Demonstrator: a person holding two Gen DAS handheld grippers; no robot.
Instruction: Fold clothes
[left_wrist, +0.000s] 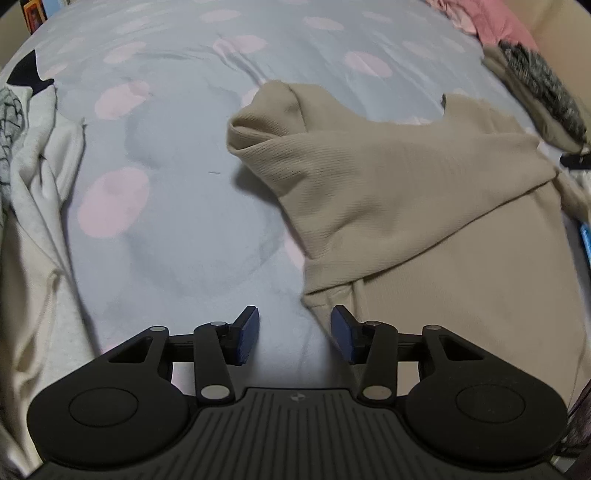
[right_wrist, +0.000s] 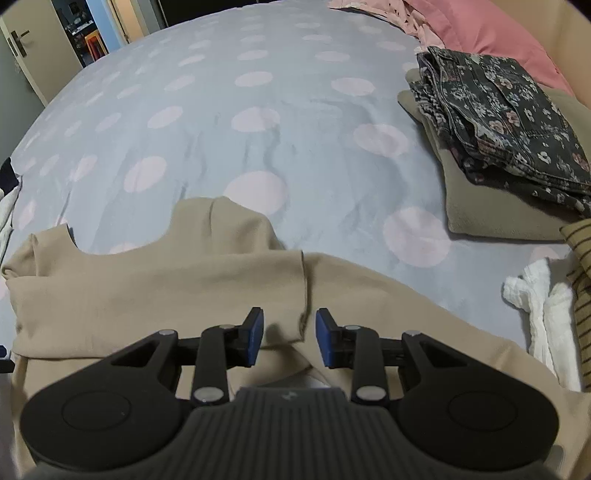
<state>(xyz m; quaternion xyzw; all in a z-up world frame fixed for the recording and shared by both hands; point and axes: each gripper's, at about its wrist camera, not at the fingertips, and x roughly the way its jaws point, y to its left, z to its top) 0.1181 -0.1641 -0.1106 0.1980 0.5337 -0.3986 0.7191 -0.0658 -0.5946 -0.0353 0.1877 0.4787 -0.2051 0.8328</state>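
Black gripper bodies fill the bottom of both wrist views. Left gripper (left_wrist: 294, 334): jaws apart, nothing btwn the blue pads, only bare bedsheet (left_wrist: 166, 221) under the gap; right-hand pad sits just beside the lower hem of the beige top (left_wrist: 406, 184), whether touching can't tell. Right gripper (right_wrist: 290, 338): jaws apart too, hovering over the beige top (right_wrist: 147, 288), w/ a folded sleeve edge running up btwn the pads but not pinched.

Beige top lies on the sheet, light blue w/ pink dots, one sleeve folded across the body, neckline facing away from the cameras.

Cream garment (left_wrist: 40, 221) bunched at left edge of left view. Right view: folded floral denim (right_wrist: 498, 122) stacked on an olive piece (right_wrist: 480, 210) far right, white cloth (right_wrist: 539, 314) near it, pink bedding (right_wrist: 480, 33) at the top.
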